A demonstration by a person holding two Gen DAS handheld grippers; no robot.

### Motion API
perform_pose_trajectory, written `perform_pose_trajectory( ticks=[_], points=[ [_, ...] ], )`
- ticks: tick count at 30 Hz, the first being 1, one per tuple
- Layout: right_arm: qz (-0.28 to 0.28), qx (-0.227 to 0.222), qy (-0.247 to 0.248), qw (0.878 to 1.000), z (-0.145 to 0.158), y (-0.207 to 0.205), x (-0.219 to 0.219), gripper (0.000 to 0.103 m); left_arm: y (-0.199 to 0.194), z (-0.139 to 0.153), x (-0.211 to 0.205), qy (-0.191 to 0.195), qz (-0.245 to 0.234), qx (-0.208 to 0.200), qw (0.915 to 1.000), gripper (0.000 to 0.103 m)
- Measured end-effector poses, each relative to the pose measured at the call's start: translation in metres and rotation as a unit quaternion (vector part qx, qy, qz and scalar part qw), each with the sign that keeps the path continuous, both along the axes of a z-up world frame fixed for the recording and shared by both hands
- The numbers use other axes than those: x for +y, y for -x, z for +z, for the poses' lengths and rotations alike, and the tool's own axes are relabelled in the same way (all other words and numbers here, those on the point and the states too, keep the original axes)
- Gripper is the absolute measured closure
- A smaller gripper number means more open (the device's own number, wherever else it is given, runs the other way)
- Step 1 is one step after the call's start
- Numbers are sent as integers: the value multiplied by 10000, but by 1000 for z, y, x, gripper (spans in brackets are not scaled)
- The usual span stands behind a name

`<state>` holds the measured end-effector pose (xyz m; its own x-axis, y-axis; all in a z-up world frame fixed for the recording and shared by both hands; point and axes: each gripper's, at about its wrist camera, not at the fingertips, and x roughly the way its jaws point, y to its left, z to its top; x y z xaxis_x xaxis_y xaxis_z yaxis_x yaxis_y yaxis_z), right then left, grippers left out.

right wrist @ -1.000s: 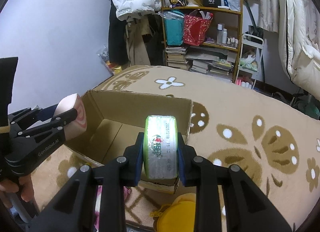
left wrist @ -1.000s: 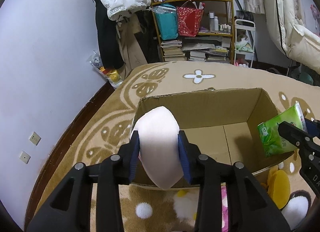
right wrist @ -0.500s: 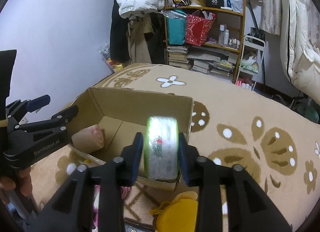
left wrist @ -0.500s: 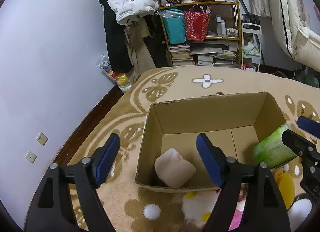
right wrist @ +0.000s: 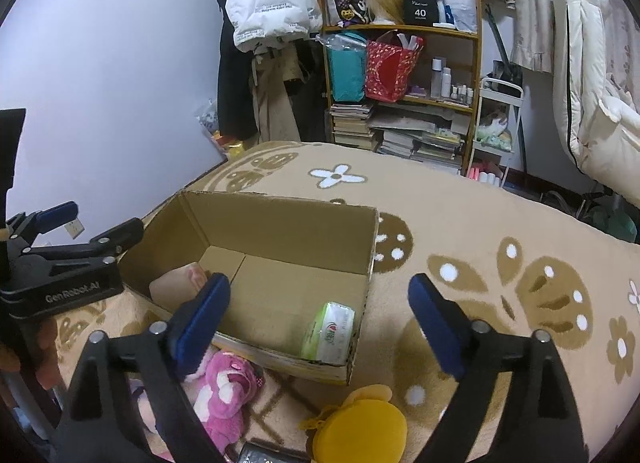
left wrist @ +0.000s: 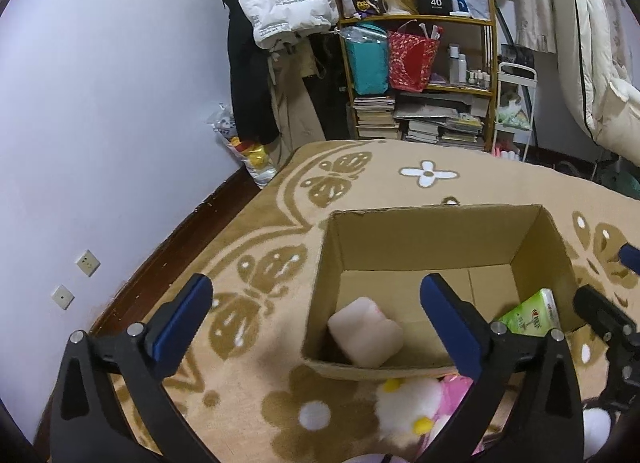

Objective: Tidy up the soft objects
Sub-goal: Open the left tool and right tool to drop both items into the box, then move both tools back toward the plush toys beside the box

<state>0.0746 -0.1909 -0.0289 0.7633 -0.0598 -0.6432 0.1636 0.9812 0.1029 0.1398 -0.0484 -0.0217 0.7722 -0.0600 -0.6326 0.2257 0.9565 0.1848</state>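
Note:
An open cardboard box (left wrist: 420,235) (right wrist: 280,231) stands on the patterned rug. A pale pink soft block (left wrist: 366,337) (right wrist: 176,287) lies inside at its near left corner. A green tissue pack (left wrist: 528,313) (right wrist: 330,333) lies inside at its near right corner. My left gripper (left wrist: 316,311) is open and empty above the box's near left edge. My right gripper (right wrist: 320,313) is open and empty above the box's near right corner. The left gripper also shows at the left of the right wrist view (right wrist: 68,231).
A pink plush toy (right wrist: 224,387) (left wrist: 452,391), a white and yellow plush (left wrist: 408,407) and a yellow soft toy (right wrist: 360,427) lie on the rug in front of the box. A cluttered bookshelf (left wrist: 420,75) and hanging coats stand at the far wall.
Both grippers opened. The pink block dropped into the box first, then the green tissue pack. Both grippers have drawn back and up from the box.

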Motion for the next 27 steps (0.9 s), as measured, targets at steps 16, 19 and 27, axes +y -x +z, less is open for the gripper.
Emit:
perform_pose_trajectory(
  ticks=[16, 19, 27],
  points=[
    [-447, 228, -484, 9976, -3, 26, -26, 0, 36, -12, 21, -313, 419, 575, 9970, 0],
    [-518, 306, -612, 9963, -4, 34, -28, 0, 39, -16, 25, -151, 317, 804, 9961, 0],
    [-620, 642, -732, 9933, -16, 43, -28, 0, 48, -36, 27, -135, 278, 1243, 9918, 0]
  ],
)
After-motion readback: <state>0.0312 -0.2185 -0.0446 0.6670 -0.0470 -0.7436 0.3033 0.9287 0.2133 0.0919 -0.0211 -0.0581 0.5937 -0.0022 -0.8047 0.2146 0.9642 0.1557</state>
